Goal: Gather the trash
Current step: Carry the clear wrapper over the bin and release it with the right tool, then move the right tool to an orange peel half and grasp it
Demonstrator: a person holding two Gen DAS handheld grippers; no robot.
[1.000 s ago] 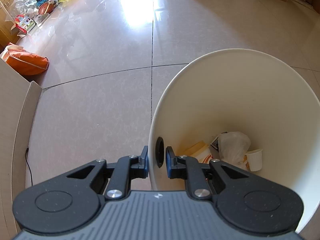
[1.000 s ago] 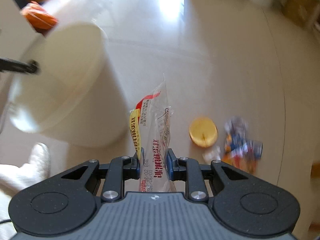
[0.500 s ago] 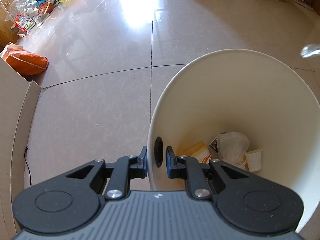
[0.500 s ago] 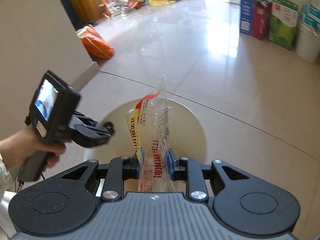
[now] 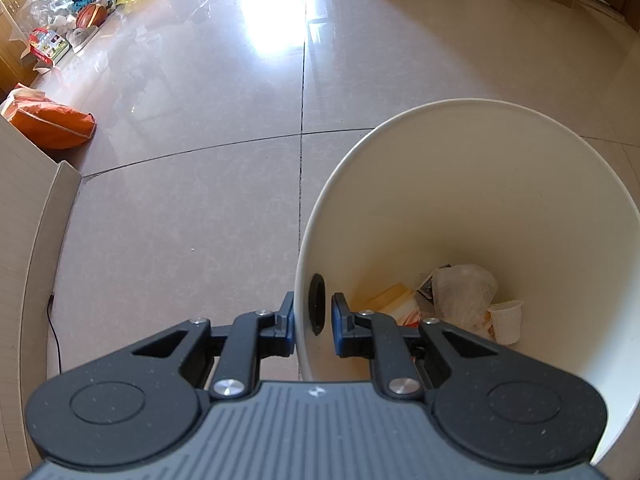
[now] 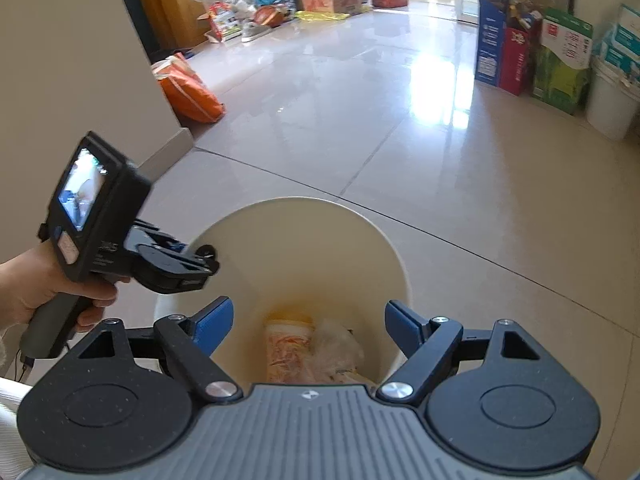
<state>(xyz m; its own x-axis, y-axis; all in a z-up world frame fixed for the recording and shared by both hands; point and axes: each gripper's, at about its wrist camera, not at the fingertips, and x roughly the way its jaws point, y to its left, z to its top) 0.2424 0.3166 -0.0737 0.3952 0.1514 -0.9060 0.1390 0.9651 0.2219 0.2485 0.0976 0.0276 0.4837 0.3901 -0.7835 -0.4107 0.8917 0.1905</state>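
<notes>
Left gripper (image 5: 313, 317): clamped on the near-left rim of the bin (image 5: 500, 184).
Right gripper (image 6: 308, 326): above the bin's mouth; jaws have just been opening, now wide apart, nothing between them.
Bin: white, on the tiled floor (image 5: 200, 200), tipped toward the right gripper.
Trash: wrappers (image 6: 308, 350) and a small white cup (image 5: 506, 320) lie at the bin's bottom.
Hand (image 6: 44, 288): grasps the left gripper's handle.

Bin (image 5: 460, 184) lower right rim cut by frame edge. Trash (image 6: 316, 354) partly hidden behind gripper body. Cup (image 5: 506, 320) markings too small to read.
</notes>
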